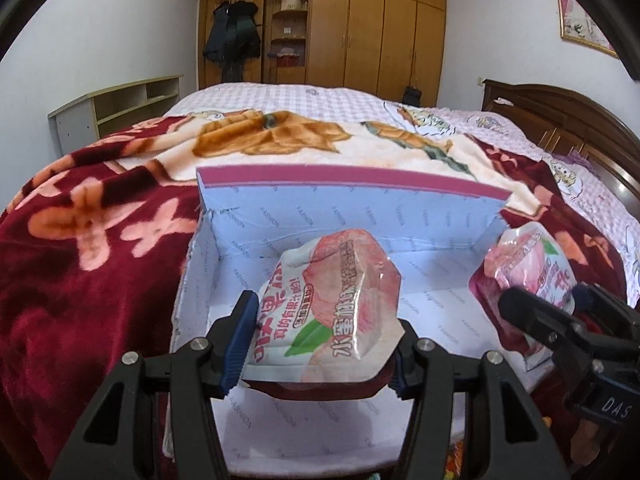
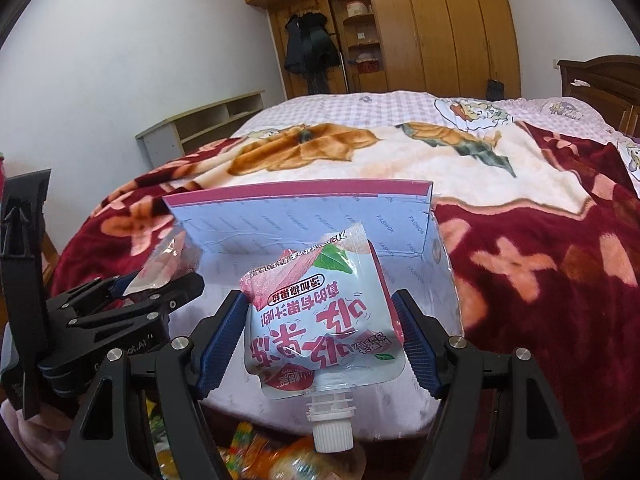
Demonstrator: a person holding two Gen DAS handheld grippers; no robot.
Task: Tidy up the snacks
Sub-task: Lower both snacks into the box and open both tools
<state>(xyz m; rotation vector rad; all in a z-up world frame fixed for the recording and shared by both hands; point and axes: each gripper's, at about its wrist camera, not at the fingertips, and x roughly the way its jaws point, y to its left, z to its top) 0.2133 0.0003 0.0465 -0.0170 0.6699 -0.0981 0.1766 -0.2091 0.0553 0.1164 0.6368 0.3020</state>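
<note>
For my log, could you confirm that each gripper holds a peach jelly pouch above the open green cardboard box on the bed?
Not quite: the open cardboard box is light blue with a pink rim, as the right wrist view shows. Each gripper does hold a peach jelly pouch above it.

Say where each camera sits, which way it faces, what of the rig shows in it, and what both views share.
Left wrist: on the left gripper, looking along its fingers over the open box toward the wardrobe; its own peach pouch held, right gripper at right edge.
Right wrist: on the right gripper, same heading; its spouted pouch held, left gripper at left edge.
Shared: box, red blanket, wardrobe, both pouches.
</note>
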